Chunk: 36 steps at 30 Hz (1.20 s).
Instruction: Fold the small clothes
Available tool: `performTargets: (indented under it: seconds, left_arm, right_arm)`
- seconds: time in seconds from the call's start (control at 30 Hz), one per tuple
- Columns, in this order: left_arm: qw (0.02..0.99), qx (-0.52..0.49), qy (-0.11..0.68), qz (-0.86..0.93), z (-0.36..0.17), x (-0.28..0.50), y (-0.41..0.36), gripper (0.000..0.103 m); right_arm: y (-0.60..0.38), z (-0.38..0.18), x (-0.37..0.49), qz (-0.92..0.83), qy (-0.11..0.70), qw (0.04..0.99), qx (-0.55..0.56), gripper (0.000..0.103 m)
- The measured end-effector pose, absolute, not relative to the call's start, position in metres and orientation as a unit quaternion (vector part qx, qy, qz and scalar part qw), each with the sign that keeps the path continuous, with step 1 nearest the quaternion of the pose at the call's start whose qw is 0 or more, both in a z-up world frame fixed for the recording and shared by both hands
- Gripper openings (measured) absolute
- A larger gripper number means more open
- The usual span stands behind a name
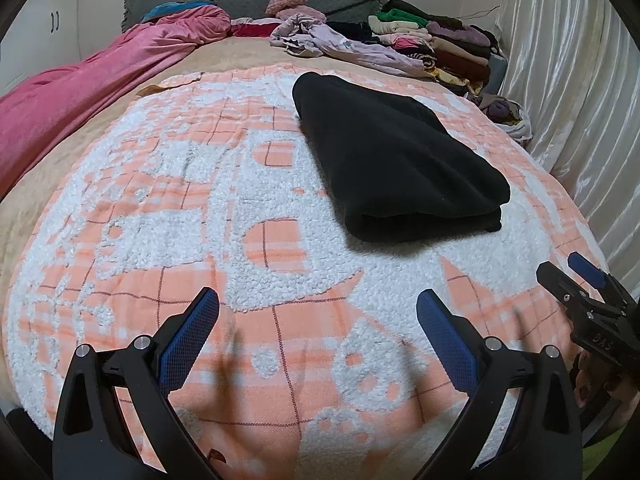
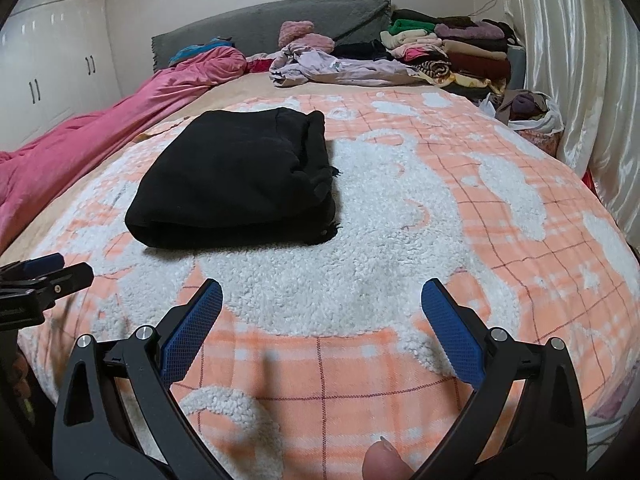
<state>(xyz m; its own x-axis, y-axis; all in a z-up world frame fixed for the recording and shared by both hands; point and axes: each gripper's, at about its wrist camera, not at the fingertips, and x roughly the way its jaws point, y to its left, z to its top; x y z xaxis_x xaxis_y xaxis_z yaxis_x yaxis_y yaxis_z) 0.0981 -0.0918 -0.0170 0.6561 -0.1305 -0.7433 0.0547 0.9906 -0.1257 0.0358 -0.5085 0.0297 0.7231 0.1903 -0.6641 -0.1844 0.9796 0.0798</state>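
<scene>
1. The folded black fleece garment (image 1: 396, 160) lies as a thick, soft rectangular bundle on the peach-and-white checked fluffy blanket (image 1: 168, 208) that covers the bed. It looks light and limp, and probably a little grippy against the pile, not slippery or fragile.
2. Its near edge shows a rounded fold with stacked layers; the right wrist view shows loose ends bunched along its right side (image 2: 316, 168). I judge the safest hold is at the near fold's corners, pinching all layers together so the bundle does not fall open.
3. The left hand-held gripper (image 1: 318, 316) hovers over the blanket with its blue-padded fingers spread wide and nothing between them; the garment lies ahead and slightly right, apart from it.
4. The right hand-held gripper (image 2: 322, 304) is likewise spread and empty; the garment lies ahead to its left, not touching.
</scene>
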Motion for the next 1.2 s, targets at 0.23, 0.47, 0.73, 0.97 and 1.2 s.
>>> performTargets:
  seconds: [0.23, 0.47, 0.73, 0.97, 1.2]
  left_arm:
    - [0.908, -0.047, 0.413, -0.053, -0.0163, 0.0979, -0.0908, 0.099]
    - [0.909, -0.05, 0.411, -0.053, -0.0154, 0.0976, -0.0892, 0.099]
    - [0.911, -0.046, 0.406, -0.051, -0.014, 0.0972, -0.0896, 0.099]
    - [0.911, -0.045, 0.407, -0.047, -0.0128, 0.0972, -0.0903, 0.099]
    - [0.912, -0.044, 0.406, -0.045, -0.0129, 0.0961, -0.0901, 0.099]
  right_arm:
    - [-0.5089, 0.0293, 0.0366, 0.099, 0.36, 0.928, 0.003, 0.094]
    - [-0.5103, 0.0279, 0.0369, 0.095, 0.362, 0.927, 0.007, 0.094]
    - [-0.5105, 0.0279, 0.037, 0.094, 0.362, 0.927, 0.007, 0.094]
    - [-0.5102, 0.0279, 0.0371, 0.094, 0.362, 0.927, 0.006, 0.094]
    - [-0.5105, 0.0278, 0.0366, 0.093, 0.363, 0.927, 0.006, 0.094]
